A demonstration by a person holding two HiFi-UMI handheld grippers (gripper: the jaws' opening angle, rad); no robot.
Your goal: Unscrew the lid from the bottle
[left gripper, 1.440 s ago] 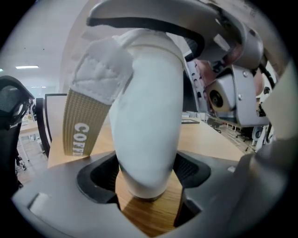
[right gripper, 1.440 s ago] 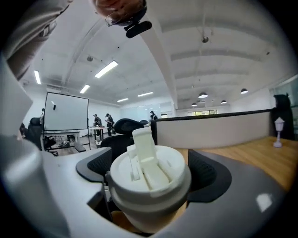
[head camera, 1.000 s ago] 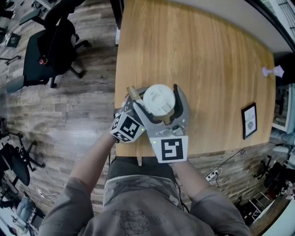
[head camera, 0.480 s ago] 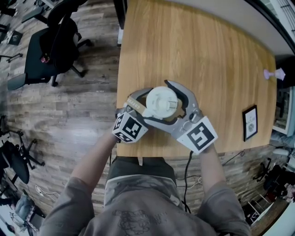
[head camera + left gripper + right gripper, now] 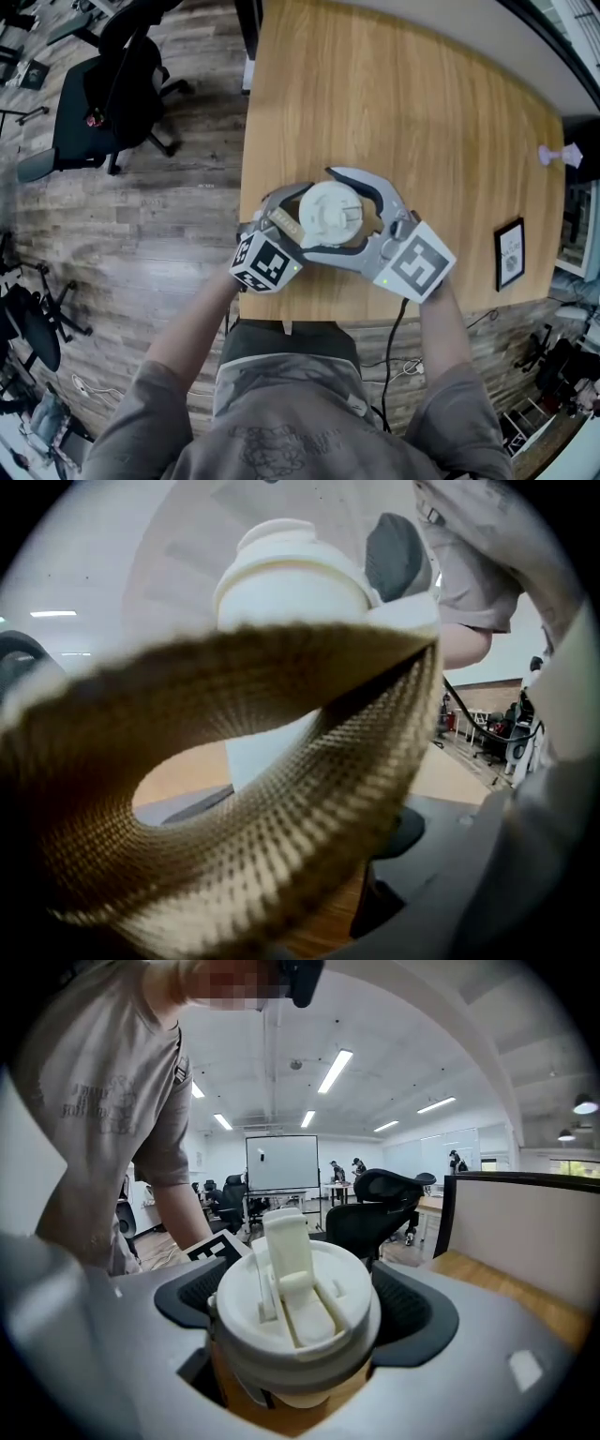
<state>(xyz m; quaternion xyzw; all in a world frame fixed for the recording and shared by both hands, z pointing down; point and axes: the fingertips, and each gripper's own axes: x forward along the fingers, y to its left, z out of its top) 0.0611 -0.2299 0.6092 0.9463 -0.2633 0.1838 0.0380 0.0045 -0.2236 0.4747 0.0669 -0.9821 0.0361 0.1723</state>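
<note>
A bottle with a white flip-top lid (image 5: 330,212) stands near the table's front edge. My left gripper (image 5: 309,217) reaches in from the lower left and is shut on the white bottle body (image 5: 267,752), below the lid (image 5: 286,574). The bottle's tan woven strap (image 5: 281,789) loops right in front of that camera and hides most of the jaws. My right gripper (image 5: 323,212) comes in from the lower right. Its dark pads (image 5: 192,1302) press on both sides of the lid (image 5: 298,1312), and it is shut on the lid.
The wooden table (image 5: 403,112) stretches away behind the bottle. A small framed picture (image 5: 509,247) lies at its right edge, and a pale purple object (image 5: 555,155) sits at the far right. A black office chair (image 5: 103,103) stands on the floor to the left.
My right gripper has swung round the lid, its marker cube going from straight below the lid to the lower right. The left gripper and the bottle have stayed put.
</note>
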